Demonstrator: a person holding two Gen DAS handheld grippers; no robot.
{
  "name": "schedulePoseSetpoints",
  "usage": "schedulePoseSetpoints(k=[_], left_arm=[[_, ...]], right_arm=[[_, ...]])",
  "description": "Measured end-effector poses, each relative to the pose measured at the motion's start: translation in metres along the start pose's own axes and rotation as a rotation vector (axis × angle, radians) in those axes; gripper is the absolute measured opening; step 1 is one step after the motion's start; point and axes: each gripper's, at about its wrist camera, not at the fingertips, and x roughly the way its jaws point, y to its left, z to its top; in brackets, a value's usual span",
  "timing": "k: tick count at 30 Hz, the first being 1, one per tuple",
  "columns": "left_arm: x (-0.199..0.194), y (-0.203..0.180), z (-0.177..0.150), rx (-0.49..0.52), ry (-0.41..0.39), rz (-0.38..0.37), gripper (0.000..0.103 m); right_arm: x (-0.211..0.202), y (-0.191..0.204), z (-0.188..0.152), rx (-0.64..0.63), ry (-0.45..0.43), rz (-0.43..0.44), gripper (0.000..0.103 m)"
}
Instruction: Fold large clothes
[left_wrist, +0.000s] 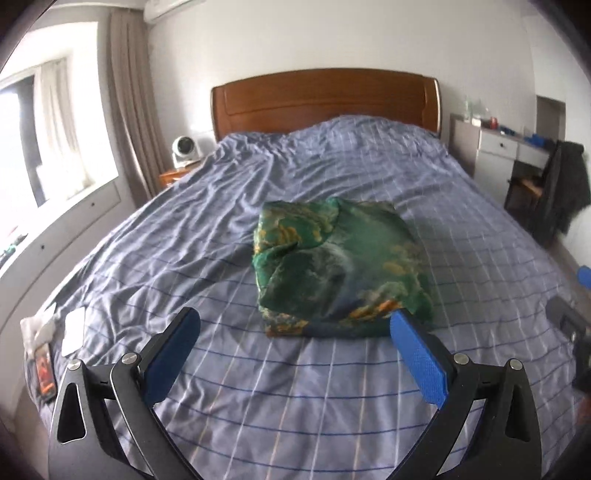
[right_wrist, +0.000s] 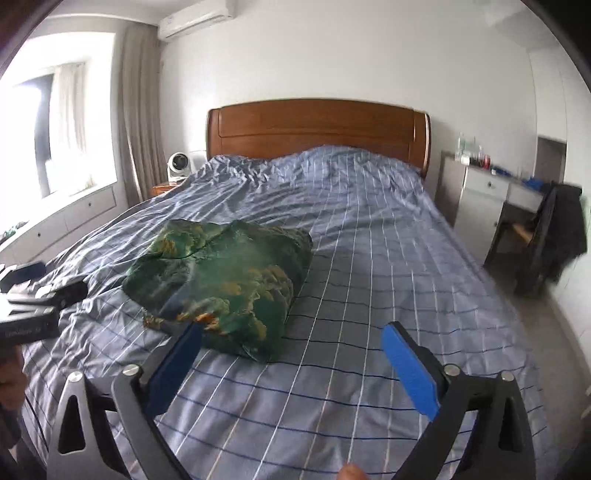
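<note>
A green garment with orange and blue print (left_wrist: 340, 266) lies folded in a compact bundle on the blue checked bed (left_wrist: 295, 387). It also shows in the right wrist view (right_wrist: 225, 284). My left gripper (left_wrist: 295, 321) is open and empty, held just in front of the bundle's near edge. My right gripper (right_wrist: 293, 334) is open and empty, in front of the bundle's right corner. The left gripper's body (right_wrist: 33, 306) shows at the left edge of the right wrist view. Part of the right gripper (left_wrist: 569, 321) shows at the right edge of the left wrist view.
A wooden headboard (left_wrist: 325, 99) stands at the far end. A white fan (left_wrist: 183, 149) sits on a nightstand at the left. A desk and a chair with a dark jacket (left_wrist: 565, 184) stand to the right. A phone and white items (left_wrist: 46, 369) lie at the bed's left edge.
</note>
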Motion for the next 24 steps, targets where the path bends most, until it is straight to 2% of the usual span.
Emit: schedulePoseSetpoints(k=[5,8,15,24], left_arm=[[-0.021,-0.004,-0.005,0.0,-0.034,0.008,0.103],[-0.026,-0.005,-0.012,0.014,-0.029,-0.035,0.103],[-0.033,0.001,-0.026,-0.01,0.04,-0.063,0.103],[-0.058,0.001,-0.031,-0.011,0.065,-0.063,0.103]], right_arm=[[-0.029,0.014,-0.003,-0.016,-0.024,0.012,0.102],[-0.032,0.023,-0.006,-0.026,-0.021,0.004,0.102],[-0.03,0.039,-0.011,0.006,0.111,-0.014,0.102],[-0.06,0.047,-0.012,0.02,0.148,-0.043,0.102]])
